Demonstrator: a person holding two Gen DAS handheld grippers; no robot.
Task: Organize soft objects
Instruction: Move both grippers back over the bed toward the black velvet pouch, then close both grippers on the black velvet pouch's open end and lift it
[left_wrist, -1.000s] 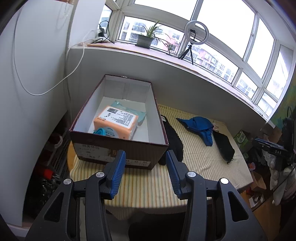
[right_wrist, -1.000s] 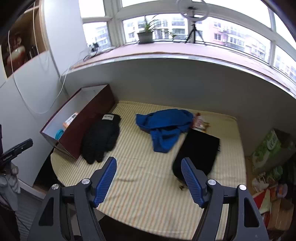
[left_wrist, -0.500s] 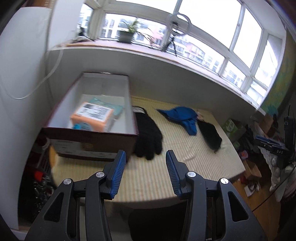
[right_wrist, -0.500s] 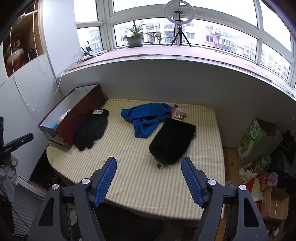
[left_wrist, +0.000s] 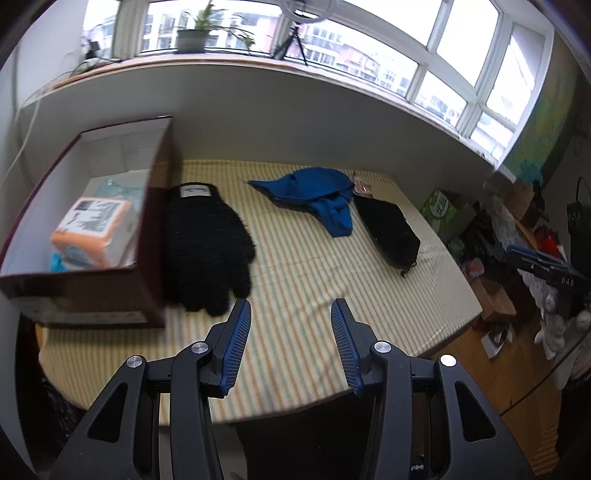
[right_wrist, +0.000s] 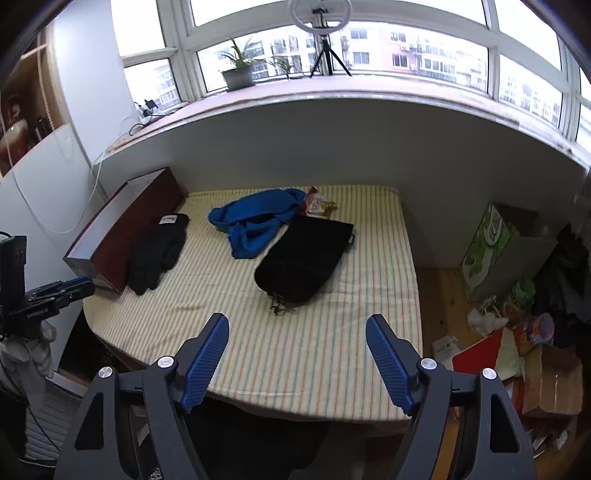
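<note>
Fingers, left gripper (left_wrist: 287, 308): I am holding them about half apart, gripping nothing, hovering over the near edge of the striped surface (left_wrist: 295, 354), just short of the black gloves (left_wrist: 207, 243).

Fingers, right gripper (right_wrist: 295, 325): I am holding them wider, gripping nothing, and they have just been opening a little further; the black pouch (right_wrist: 303, 258) is lying beyond them, untouched.

Task items: I am seeing the gloves lying against the outer wall of the brown box (left_wrist: 147, 236), the blue garment (left_wrist: 317, 199) mid-surface, the pouch just beside it with one corner under it, and a snack packet (right_wrist: 316, 203) peeking out behind the garment. The box is already carrying an orange packet (left_wrist: 92, 232).

Risks: I am judging that a half-wide left opening may pinch only one glove of the pair and drag the other off the edge. The pouch's loose drawstring may be all the right fingers catch, leaving the pouch dangling. Lifting the garment may drag the packet along.

Change against the earlier frames: I am noting that the left view has swung from the box toward the gloves, and the right view is now taking in more of the surface and floor.
</note>
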